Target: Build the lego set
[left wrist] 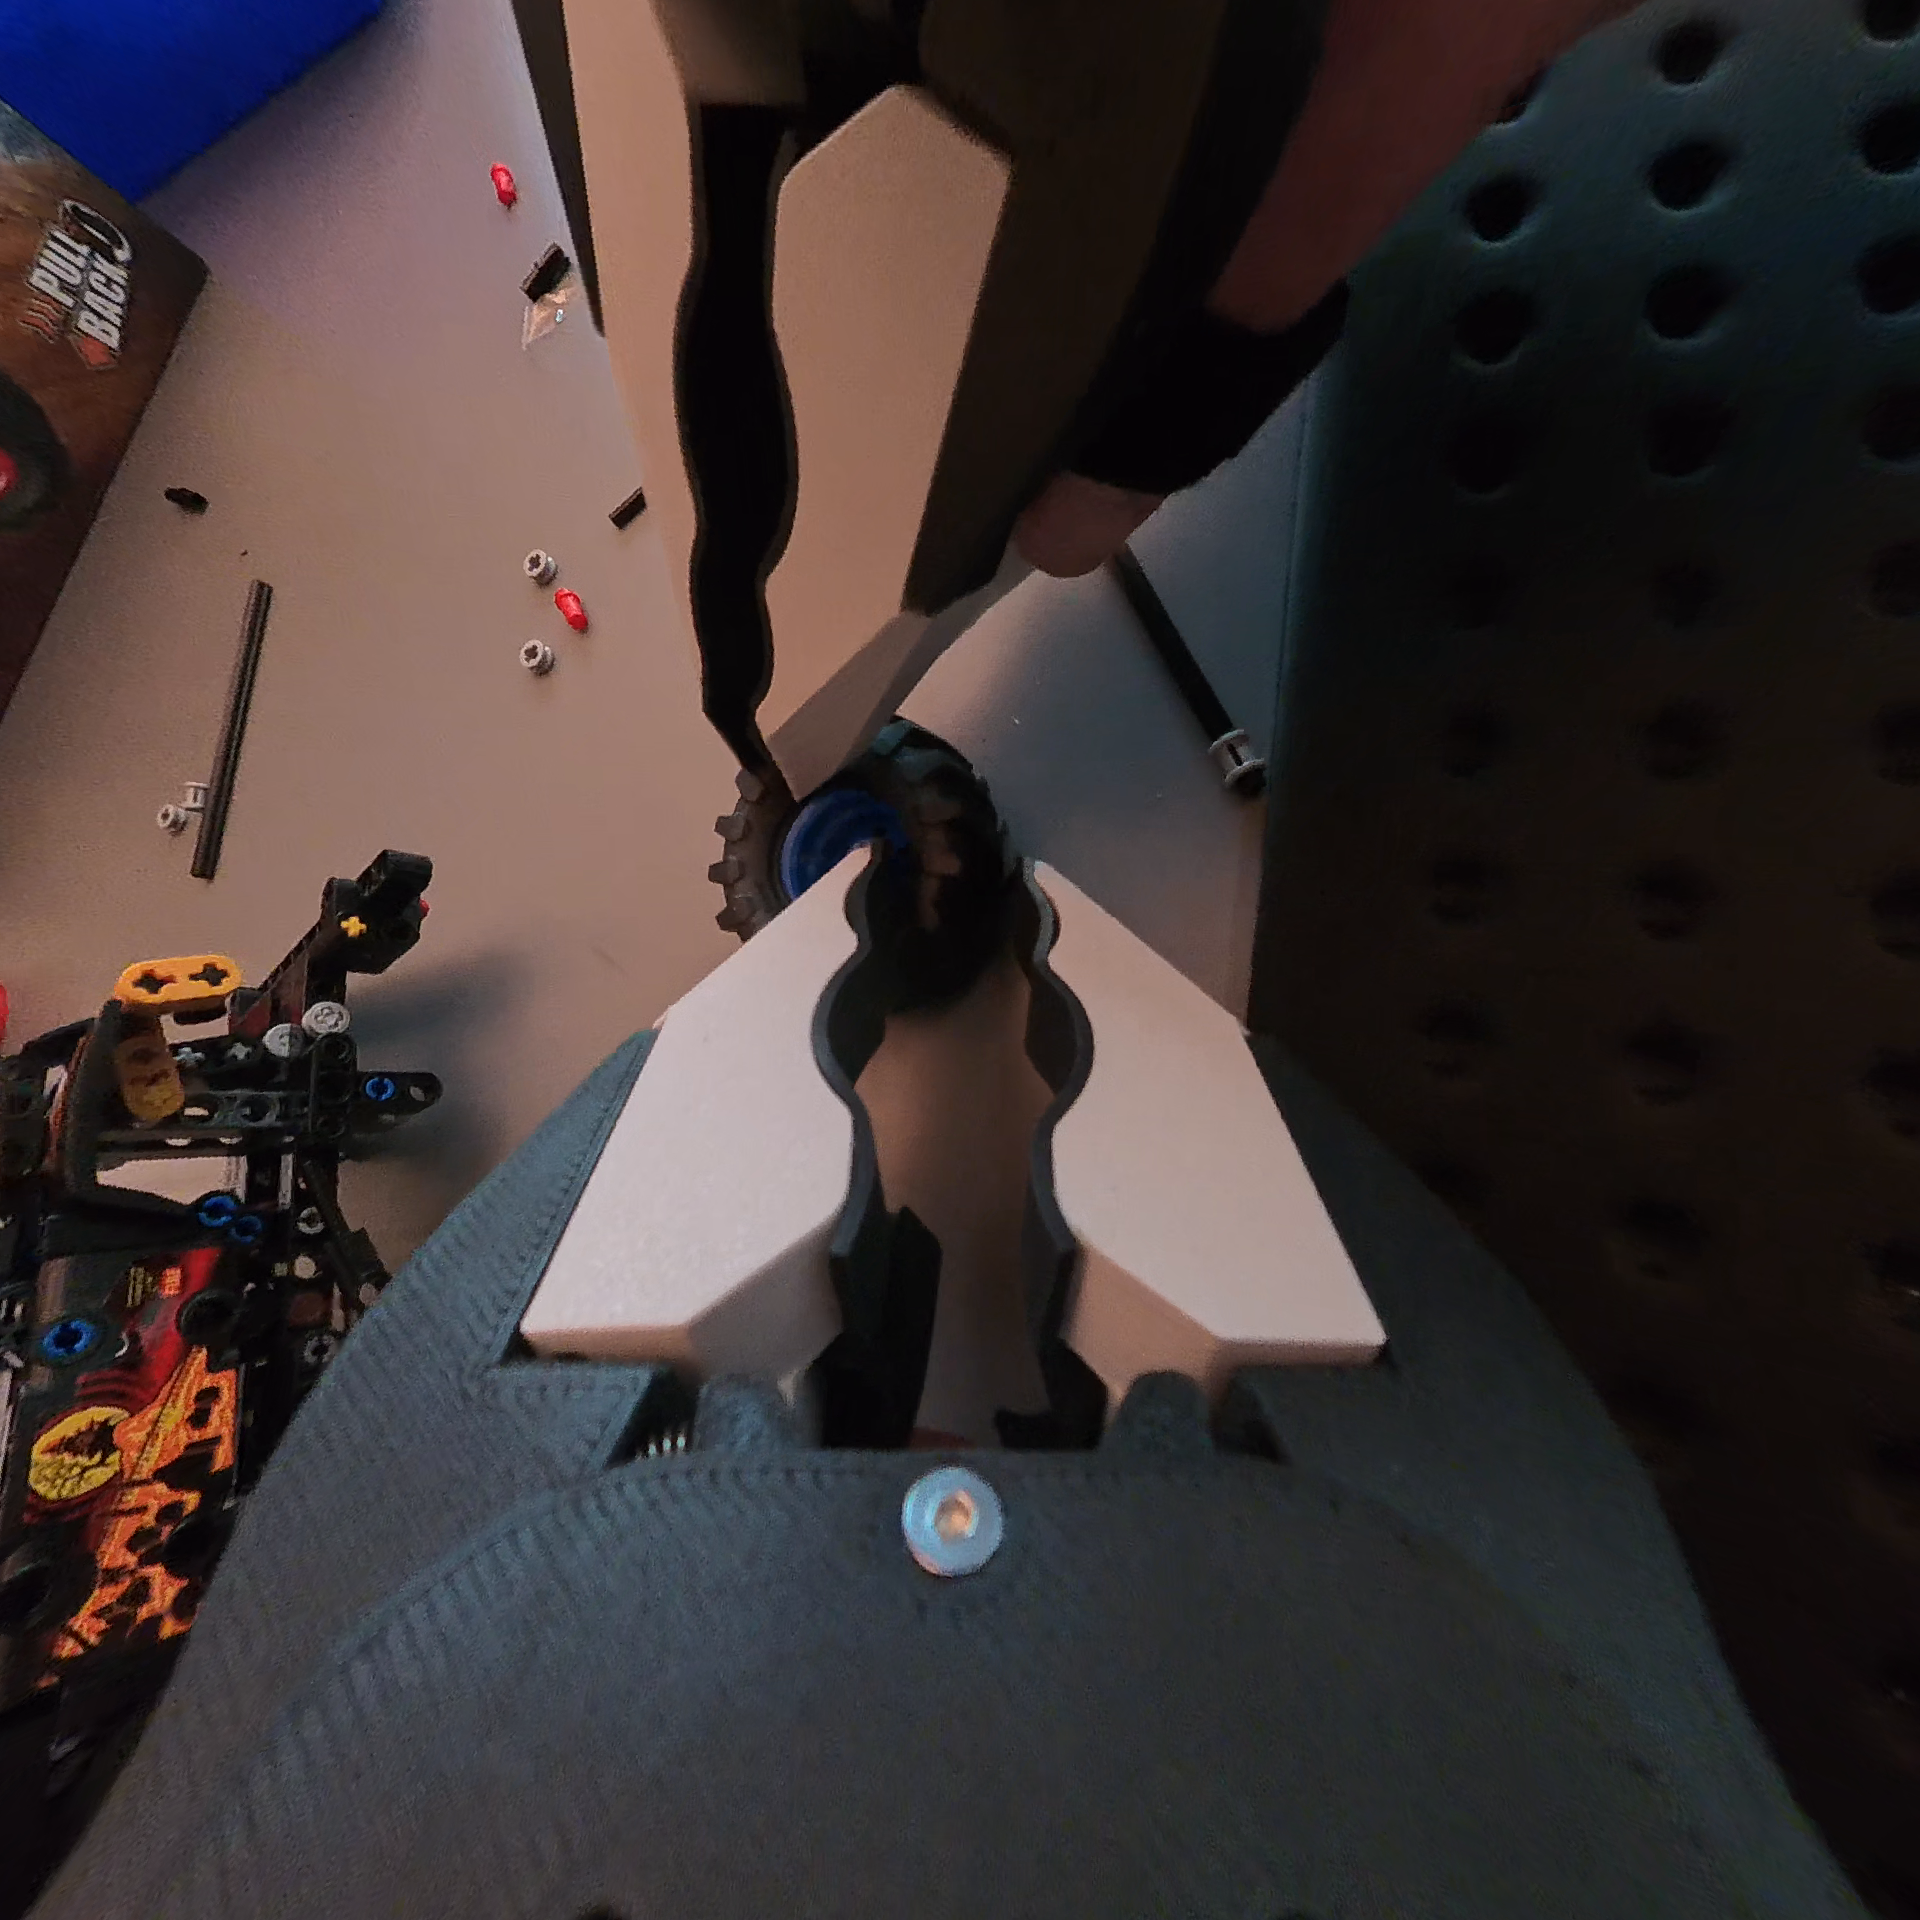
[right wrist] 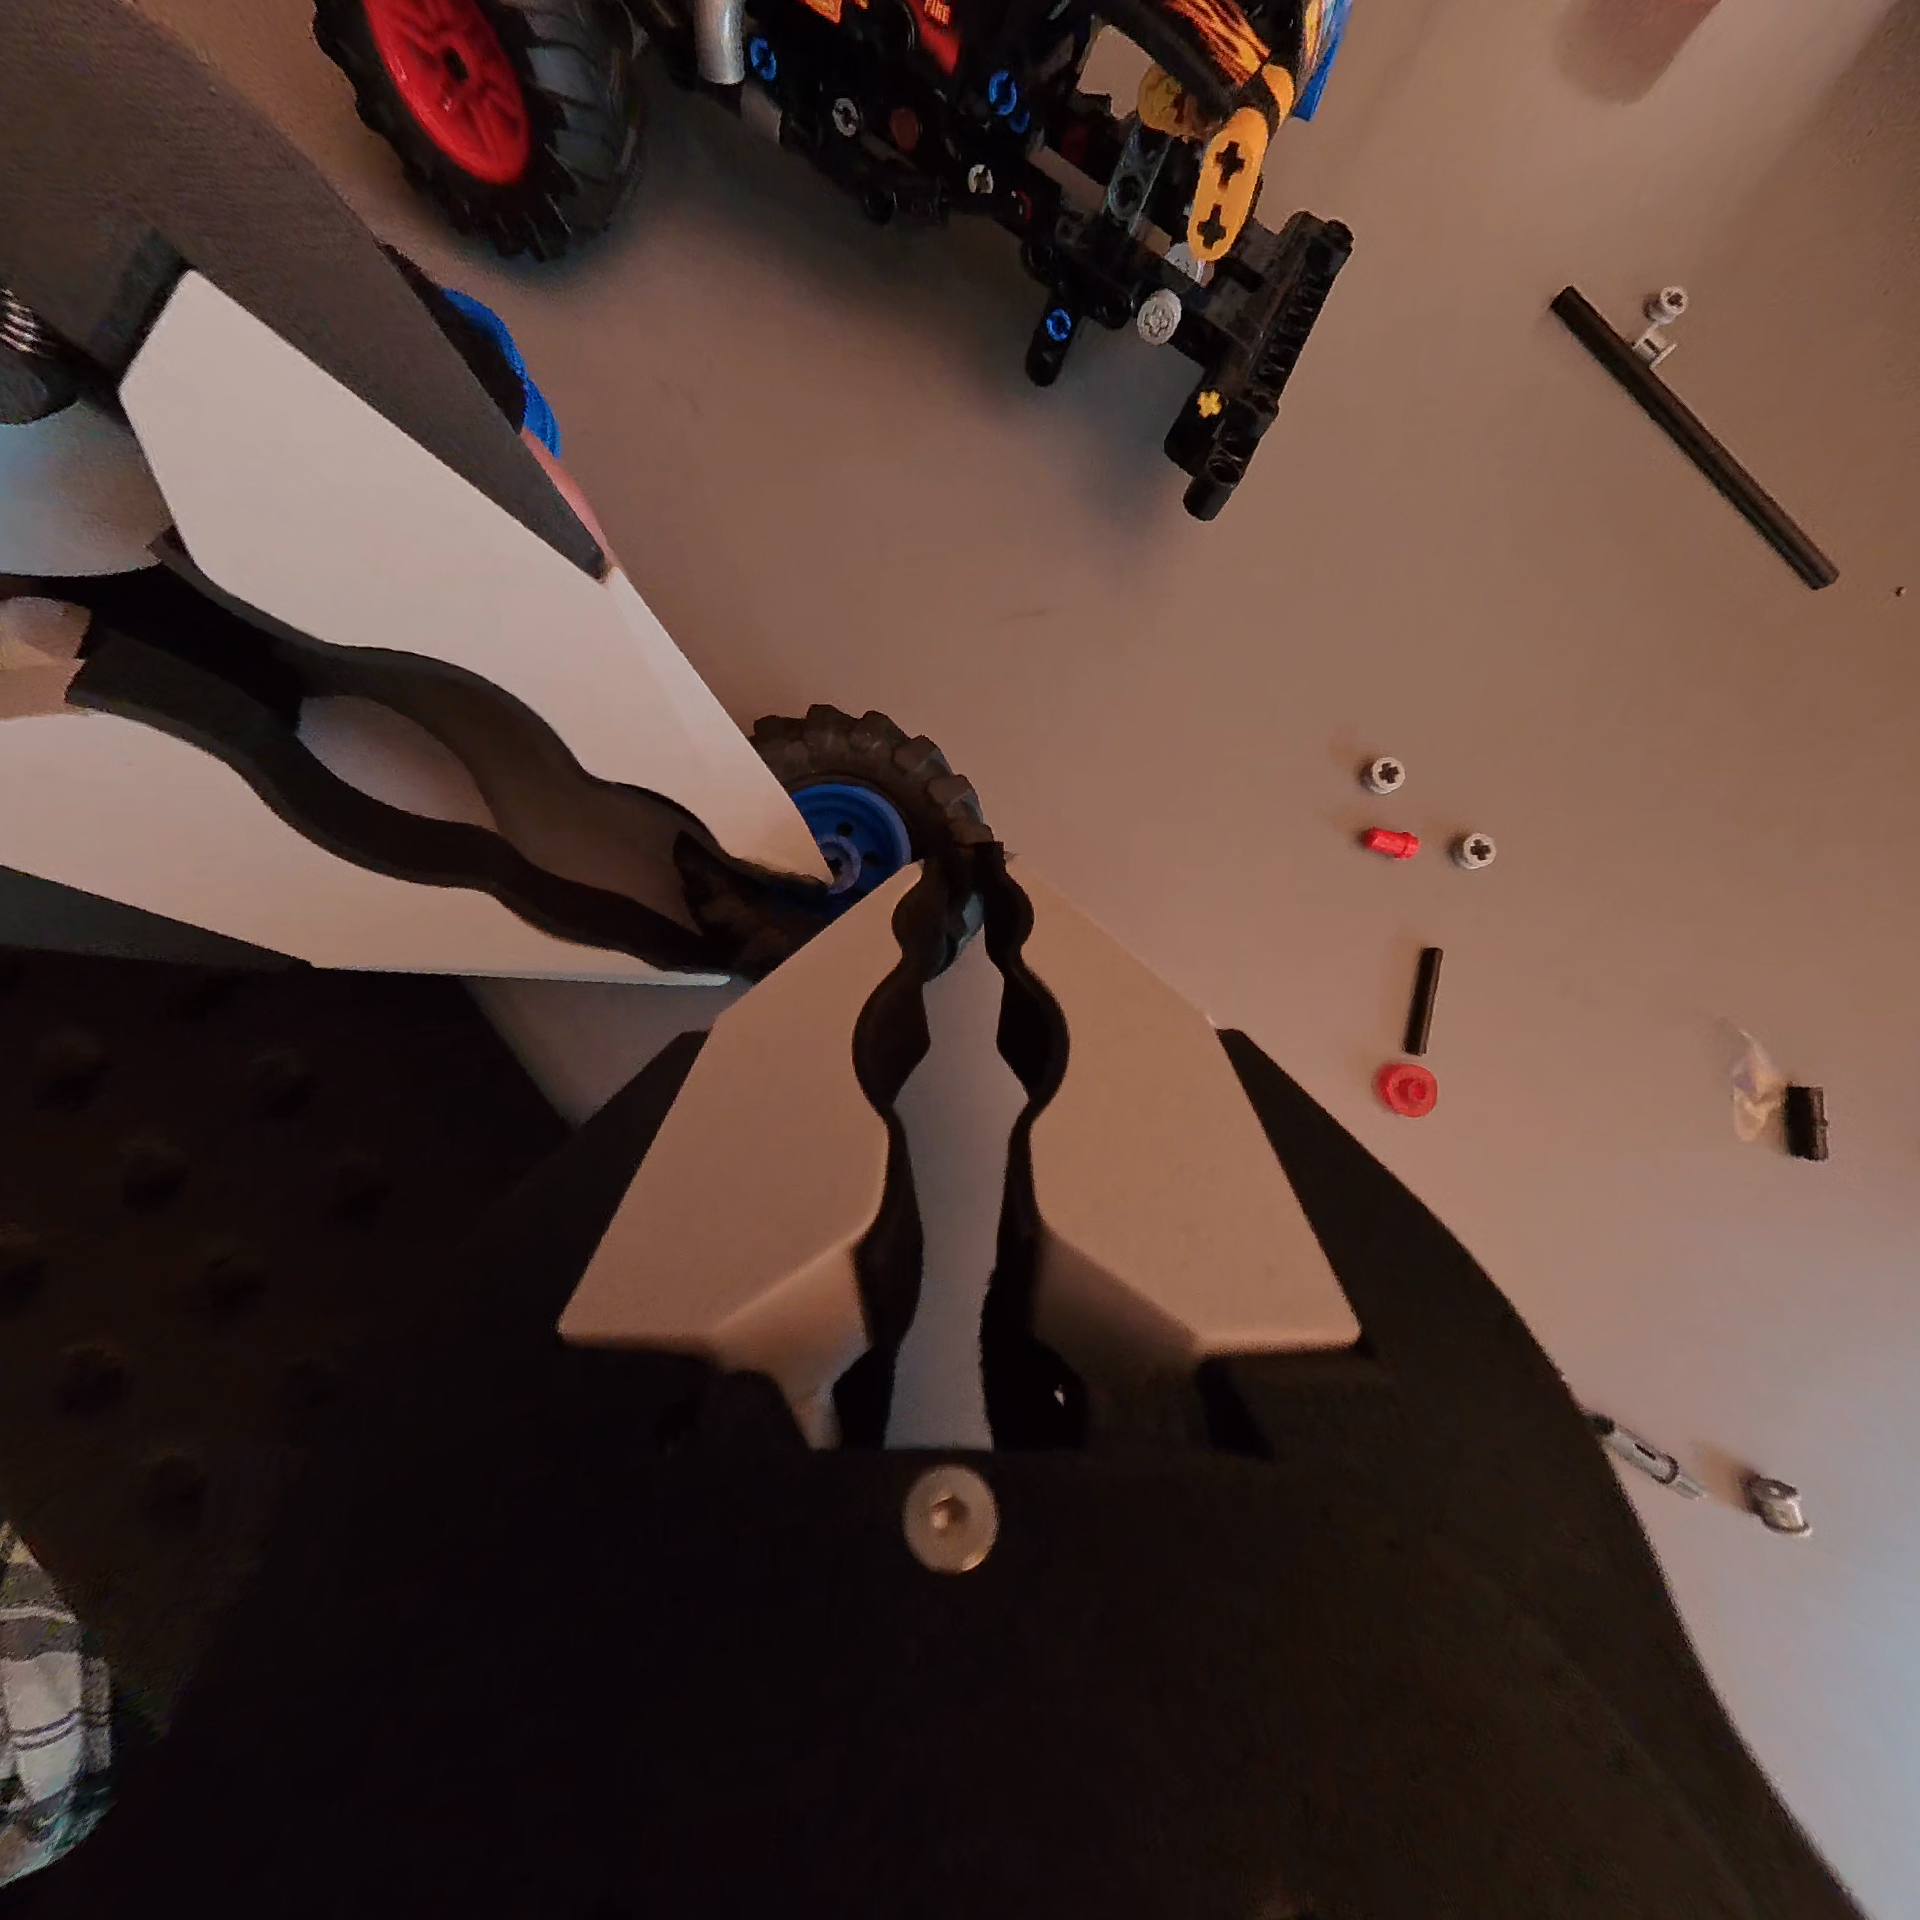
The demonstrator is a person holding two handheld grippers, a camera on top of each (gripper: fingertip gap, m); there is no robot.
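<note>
Two grippers meet on one small blue-hubbed wheel (right wrist: 878,821) on a pale grey tabletop (right wrist: 1091,644).
Left gripper (left wrist: 945,883) and right gripper (right wrist: 961,873) each pinch its tyre; the half-built truck (right wrist: 1039,156), loose pins and axles lie scattered nearby.

tyre (right wrist: 914,758): knobbly rubber | hub (right wrist: 847,826): glossy plastic | table (right wrist: 1143,623): smooth matt

- A pale grey worktop (left wrist: 416,436) is seen beneath everything.
- A blue object (left wrist: 156,73) is seen at the far left corner.
- A dark perforated panel (left wrist: 1662,520) is seen along the right edge.
- A checked cloth (right wrist: 42,1683) is glimpsed at bottom left in the right wrist view.
</note>
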